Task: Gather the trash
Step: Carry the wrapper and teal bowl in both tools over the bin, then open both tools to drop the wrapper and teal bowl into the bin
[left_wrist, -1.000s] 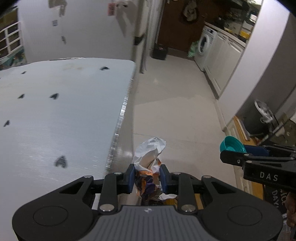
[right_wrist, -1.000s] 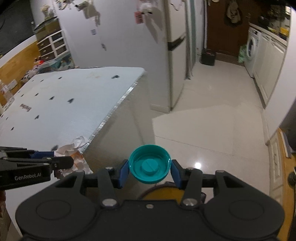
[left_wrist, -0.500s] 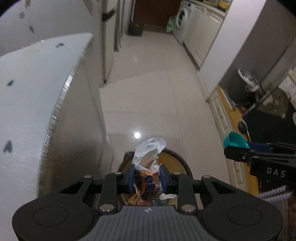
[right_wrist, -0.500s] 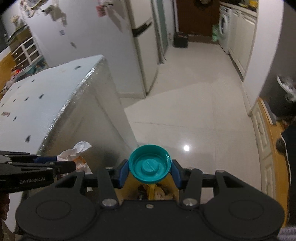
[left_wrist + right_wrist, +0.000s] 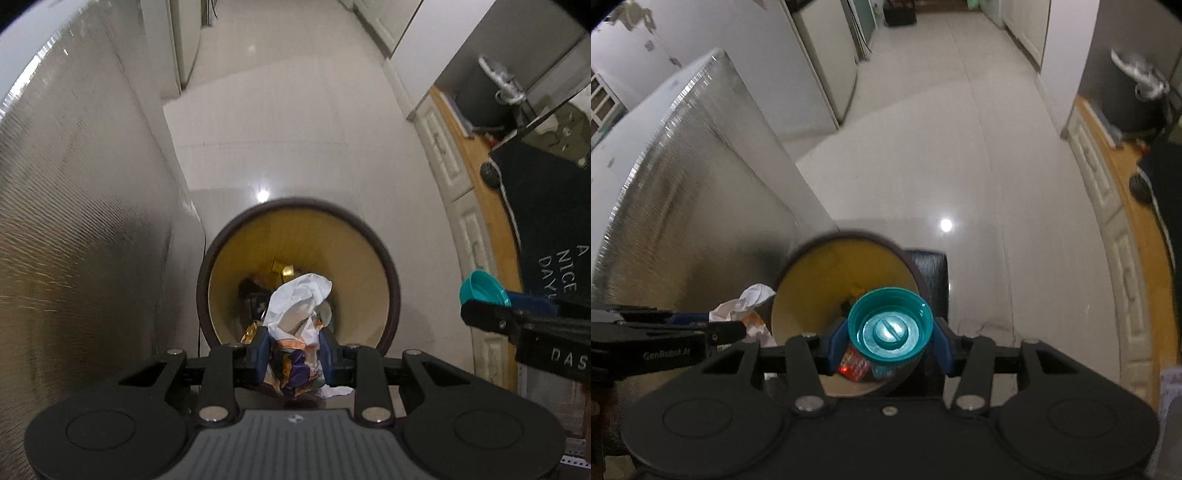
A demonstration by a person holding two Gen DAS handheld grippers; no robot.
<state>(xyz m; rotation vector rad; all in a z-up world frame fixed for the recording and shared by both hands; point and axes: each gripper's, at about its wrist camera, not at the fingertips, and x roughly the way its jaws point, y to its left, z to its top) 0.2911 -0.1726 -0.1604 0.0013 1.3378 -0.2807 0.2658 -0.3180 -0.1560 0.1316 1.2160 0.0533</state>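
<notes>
Both tools hang over the yellow-lined bin [image 5: 373,254] low in the frame, the left tool [image 5: 295,350] clenched on a crumpled wrapper [image 5: 295,314], the right tool [image 5: 888,341] gripping a teal cap [image 5: 890,328], so the drop step seemingly needs only both tools releasing.

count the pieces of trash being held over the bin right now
2: a crumpled wrapper in the left tool, and a teal cap in the right tool. More lies inside the bin.
</notes>
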